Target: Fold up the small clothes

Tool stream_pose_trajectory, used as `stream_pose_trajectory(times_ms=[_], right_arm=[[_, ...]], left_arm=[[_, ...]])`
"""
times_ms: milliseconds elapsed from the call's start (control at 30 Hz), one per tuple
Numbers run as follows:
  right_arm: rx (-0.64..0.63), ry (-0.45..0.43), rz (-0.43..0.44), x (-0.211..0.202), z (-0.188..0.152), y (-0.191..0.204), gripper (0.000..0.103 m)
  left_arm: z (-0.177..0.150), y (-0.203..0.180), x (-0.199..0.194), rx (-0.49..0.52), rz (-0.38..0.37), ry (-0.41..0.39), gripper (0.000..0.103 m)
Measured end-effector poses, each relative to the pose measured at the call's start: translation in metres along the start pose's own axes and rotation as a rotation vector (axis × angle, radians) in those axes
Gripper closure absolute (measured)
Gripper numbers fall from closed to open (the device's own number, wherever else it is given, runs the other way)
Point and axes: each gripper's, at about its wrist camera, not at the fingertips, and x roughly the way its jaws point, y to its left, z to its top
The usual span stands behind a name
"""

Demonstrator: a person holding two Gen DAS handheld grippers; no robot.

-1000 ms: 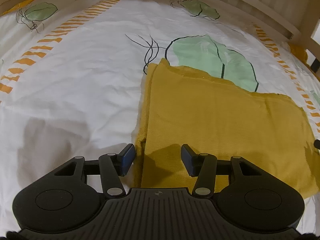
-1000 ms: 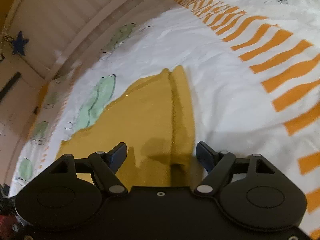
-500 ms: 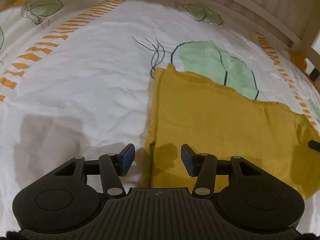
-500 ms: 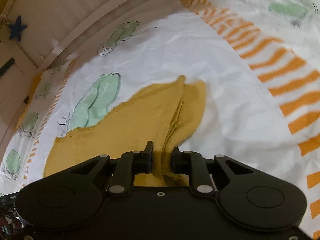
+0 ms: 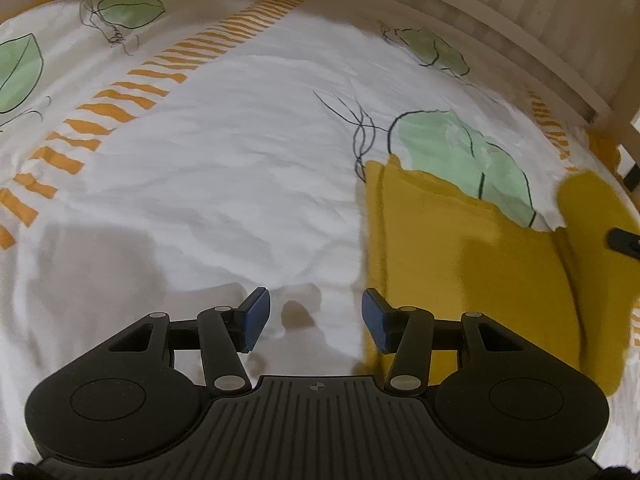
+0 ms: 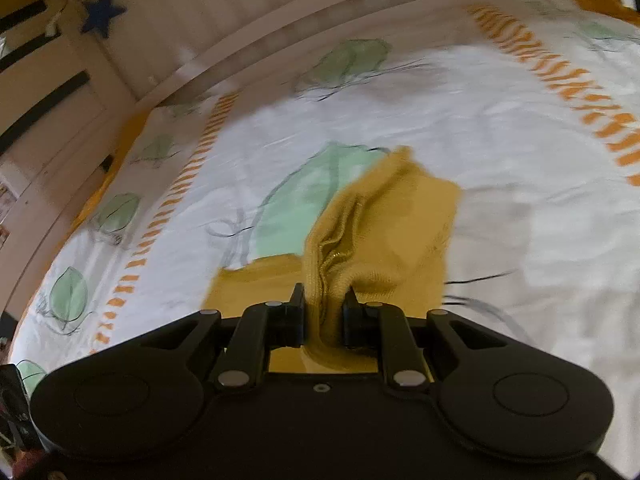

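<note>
A mustard-yellow knit garment [image 5: 460, 248] lies on the white printed bedsheet [image 5: 240, 184], at the right of the left wrist view. Its right end [image 5: 592, 216] is lifted and curled over. My left gripper [image 5: 316, 320] is open and empty, over bare sheet just left of the garment's left edge. My right gripper [image 6: 323, 314] is shut on a bunched edge of the garment [image 6: 384, 232] and holds it up off the sheet, the cloth draping forward. A dark bit of the right gripper [image 5: 624, 240] shows at the right edge of the left wrist view.
The sheet has green leaf prints [image 5: 460, 152] and orange dashed stripes [image 5: 120, 100]. A pale wooden bed rail [image 5: 520, 40] curves along the far side. The rail also shows in the right wrist view [image 6: 280, 32], with a blue star [image 6: 102, 10] hanging above it.
My right gripper closed on the garment's edge and lifted it, folding that end over. My left gripper shifted left, off the garment and onto bare sheet, staying open.
</note>
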Motion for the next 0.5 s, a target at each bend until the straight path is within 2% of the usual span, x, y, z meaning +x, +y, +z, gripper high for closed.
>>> stream_pose_trajectory(times_ms=[233, 500], right_arm=[[0.004, 0.044, 0.068, 0.043, -0.015, 0.053, 0.078], [-0.028, 0.072, 0.039, 0.078, -0.037, 0.091, 0.078]], left_arm=[[0.002, 0.021, -0.007, -0.028, 0.003, -0.01, 0.054], [0.002, 0.032, -0.01, -0.04, -0.002, -0.012, 0.054]])
